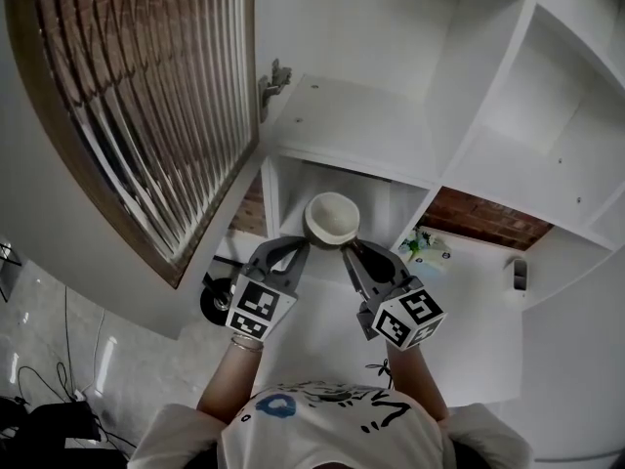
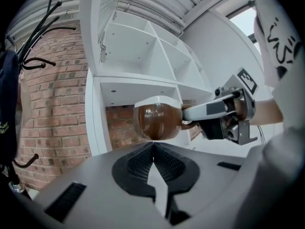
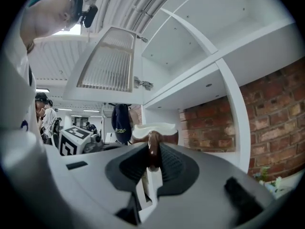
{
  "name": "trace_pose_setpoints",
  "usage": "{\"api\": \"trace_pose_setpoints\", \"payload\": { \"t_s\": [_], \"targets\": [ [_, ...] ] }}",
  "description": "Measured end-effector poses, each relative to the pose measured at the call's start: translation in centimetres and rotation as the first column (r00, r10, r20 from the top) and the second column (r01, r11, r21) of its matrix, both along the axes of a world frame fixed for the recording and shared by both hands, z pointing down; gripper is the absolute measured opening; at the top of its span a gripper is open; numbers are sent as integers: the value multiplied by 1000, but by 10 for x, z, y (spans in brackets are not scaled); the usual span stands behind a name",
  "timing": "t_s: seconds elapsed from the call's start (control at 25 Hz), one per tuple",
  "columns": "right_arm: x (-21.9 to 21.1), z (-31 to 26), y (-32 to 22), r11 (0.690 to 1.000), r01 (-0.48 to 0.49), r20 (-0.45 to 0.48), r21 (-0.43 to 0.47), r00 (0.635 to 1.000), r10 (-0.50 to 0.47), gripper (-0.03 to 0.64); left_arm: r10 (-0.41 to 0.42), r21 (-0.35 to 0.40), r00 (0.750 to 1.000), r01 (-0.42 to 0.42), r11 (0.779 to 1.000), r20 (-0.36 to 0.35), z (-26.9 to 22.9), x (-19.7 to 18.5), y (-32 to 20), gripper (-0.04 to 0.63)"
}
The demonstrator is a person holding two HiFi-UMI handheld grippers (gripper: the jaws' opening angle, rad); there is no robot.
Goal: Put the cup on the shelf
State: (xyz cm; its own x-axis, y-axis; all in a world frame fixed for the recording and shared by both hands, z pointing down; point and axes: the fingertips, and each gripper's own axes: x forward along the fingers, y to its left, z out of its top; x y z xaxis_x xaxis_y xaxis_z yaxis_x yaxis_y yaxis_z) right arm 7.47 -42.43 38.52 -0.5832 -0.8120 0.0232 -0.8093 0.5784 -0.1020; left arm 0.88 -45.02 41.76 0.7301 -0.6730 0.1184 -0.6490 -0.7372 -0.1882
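1. The cup point(image 1: 332, 219) is round-bellied, with a glossy brown outside and a smooth cream lining; the head view looks into its cream bowl.
2. It hangs in the air in front of the white shelf unit point(image 1: 363, 125), level with the open bay just under the cabinet's board, and rests on no surface.
3. Its brown loop handle point(image 3: 152, 144) stands upright between the ribbed black pads of the right gripper point(image 2: 186, 114), whose jaws are narrowed onto it and carry the cup.
4. The left gripper point(image 2: 153, 148) has its ribbed pads pressed together with nothing between them. Its tips sit just below the cup's belly; whether they touch it cannot be told.
5. Both grippers have matte grey shells, and each carries a cube with black-and-white square markers.
6. The shelf unit is made of flat white boards forming square open bays, with red-brown brick point(image 1: 488, 218) showing through the lower ones.
7. A cabinet door point(image 1: 146, 115) with ribbed glass in a wooden frame stands swung open at the left, with a metal hinge point(image 1: 276, 81) at its edge.
8. A small green plant point(image 1: 425, 245) stands on the white ledge to the right of the cup.
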Motion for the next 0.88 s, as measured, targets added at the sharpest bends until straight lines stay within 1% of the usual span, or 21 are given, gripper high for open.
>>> {"api": "trace_pose_setpoints", "payload": {
  "t_s": [0.2,0.4,0.52,0.68,0.88],
  "targets": [
    [6,3,-31,997,-74,-42,-7,996,73,61,-7,-15,1000,6,1000,-20,2,-3,-7,15],
    [3,13,-64,994,-109,-133,-17,985,106,61,2,-24,1000,-3,1000,-27,0,-3,-12,15],
    [7,22,-85,988,-140,-159,-64,979,129,61,15,-35,999,-16,999,-35,0,-2,-12,15],
    [9,38,-112,972,-186,-193,-145,969,156,61,15,-53,999,-18,998,-50,3,-2,-12,15],
    [7,53,-142,960,-189,-219,-205,965,143,61,12,-66,998,-16,998,-64,3,-4,-12,15]
  ]
}}
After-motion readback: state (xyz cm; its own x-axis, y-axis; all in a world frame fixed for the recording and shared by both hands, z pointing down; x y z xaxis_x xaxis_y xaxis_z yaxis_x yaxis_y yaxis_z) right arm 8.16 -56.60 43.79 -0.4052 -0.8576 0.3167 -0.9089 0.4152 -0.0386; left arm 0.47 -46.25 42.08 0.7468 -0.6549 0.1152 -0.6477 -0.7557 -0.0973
